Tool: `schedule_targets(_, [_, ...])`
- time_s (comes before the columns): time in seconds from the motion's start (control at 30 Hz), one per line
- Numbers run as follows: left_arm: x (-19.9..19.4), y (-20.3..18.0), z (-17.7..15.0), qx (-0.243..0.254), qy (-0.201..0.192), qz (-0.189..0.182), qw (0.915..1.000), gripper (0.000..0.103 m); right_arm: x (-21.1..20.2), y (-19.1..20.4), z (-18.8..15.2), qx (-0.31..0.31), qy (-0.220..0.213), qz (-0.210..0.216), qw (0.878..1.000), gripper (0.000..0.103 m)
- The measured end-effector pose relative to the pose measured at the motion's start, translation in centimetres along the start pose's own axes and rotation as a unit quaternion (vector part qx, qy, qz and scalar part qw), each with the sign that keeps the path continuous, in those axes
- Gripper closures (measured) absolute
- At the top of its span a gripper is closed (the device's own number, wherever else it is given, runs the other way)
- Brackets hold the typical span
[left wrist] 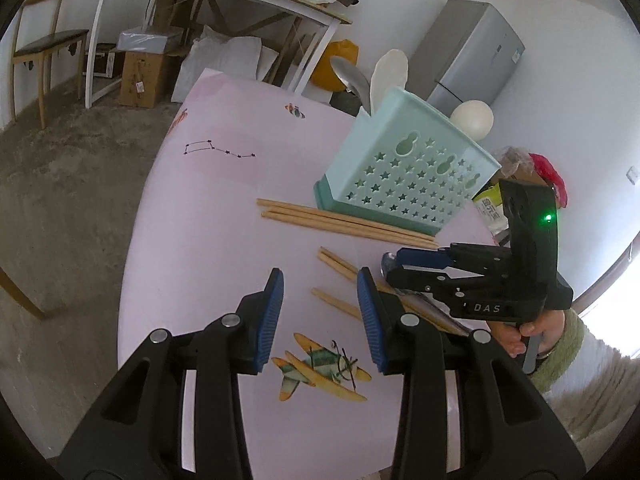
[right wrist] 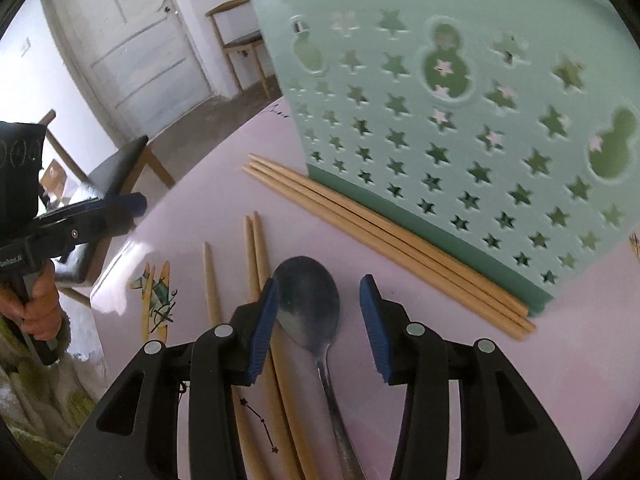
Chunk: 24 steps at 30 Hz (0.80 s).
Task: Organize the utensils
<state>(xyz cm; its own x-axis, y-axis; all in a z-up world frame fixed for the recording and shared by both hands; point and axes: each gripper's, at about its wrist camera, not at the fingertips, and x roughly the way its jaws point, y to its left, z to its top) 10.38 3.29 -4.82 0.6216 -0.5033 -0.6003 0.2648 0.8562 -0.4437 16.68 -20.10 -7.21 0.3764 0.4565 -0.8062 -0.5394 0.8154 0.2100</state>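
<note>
My right tongs (right wrist: 318,320) straddle the spoon (right wrist: 310,300) on the table (right wrist: 580,360), jaws apart. Loose chopsticks (right wrist: 256,264) left of them, three chopsticks (right wrist: 384,236) ahead against the utensil holder (right wrist: 460,120). My left tongs (left wrist: 320,316) sit further left, nothing between the jaws. Spoons (left wrist: 352,76) stand in the holder.

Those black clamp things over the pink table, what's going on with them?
A person holds a two-finger gripper in each hand, tidying utensils. The right gripper hovers open over a metal spoon lying beside loose wooden chopsticks. The left gripper is open and empty. The mint-green perforated plastic holder already holds some spoons.
</note>
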Motion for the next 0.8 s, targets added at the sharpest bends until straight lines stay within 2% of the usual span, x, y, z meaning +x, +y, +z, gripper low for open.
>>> schedule_targets(0.17, [-0.1,0.1,0.0,-0.005,-0.005,0.002,1.0000,0.067,0.5,0.7,0.5,-0.017,0.005,-0.010,1.000,0.078])
schedule_targets(0.5, [0.0,0.6,0.0,-0.017,-0.004,0.011,0.9998,0.067,1.0,2.7,0.3,-0.056,-0.012,-0.059,0.997,0.092])
schedule_targets(0.8, [0.2,0.7,-0.3,-0.019,-0.002,0.015,0.9997,0.067,0.0,5.7,0.9,-0.106,-0.048,-0.117,0.986,0.101])
